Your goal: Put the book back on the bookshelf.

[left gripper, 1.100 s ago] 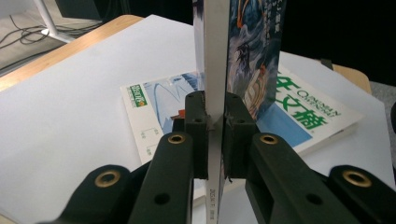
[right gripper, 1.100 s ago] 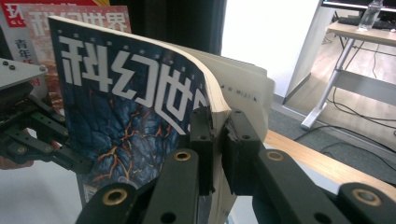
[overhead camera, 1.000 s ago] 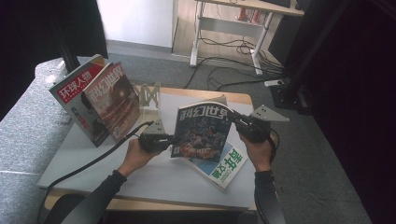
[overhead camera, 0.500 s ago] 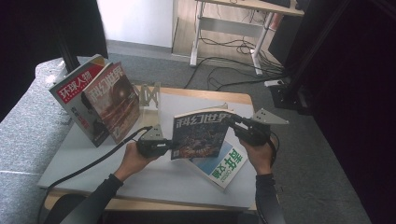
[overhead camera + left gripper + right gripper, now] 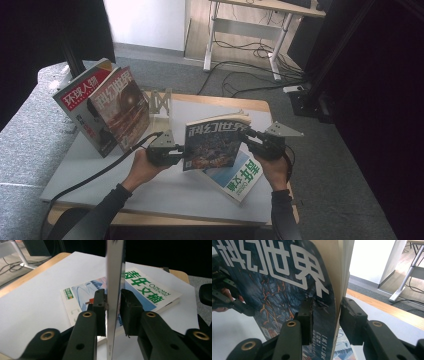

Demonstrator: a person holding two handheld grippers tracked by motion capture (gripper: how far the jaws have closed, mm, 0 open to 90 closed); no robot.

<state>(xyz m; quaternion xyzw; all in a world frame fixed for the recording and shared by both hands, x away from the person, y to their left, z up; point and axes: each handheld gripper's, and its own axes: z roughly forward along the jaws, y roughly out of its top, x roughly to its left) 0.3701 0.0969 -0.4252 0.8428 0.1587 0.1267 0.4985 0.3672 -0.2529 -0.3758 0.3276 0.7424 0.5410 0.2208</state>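
Your left gripper (image 5: 113, 300) and right gripper (image 5: 327, 312) have just been easing apart, jaws loose around the upright magazine (image 5: 215, 141) between them. Both forearms reach in level from below. Four magazines: this one, one flat (image 5: 235, 175) beneath, two (image 5: 102, 105) leaning in the rack (image 5: 160, 102).

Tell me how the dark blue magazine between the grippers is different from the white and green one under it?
The dark blue magazine stands upright, lifted between the two grippers; the white and green magazine lies flat on the table. The blue one has a dark cover with big white characters; the flat one has a pale cover with green characters. Both are thin magazines with their covers showing.
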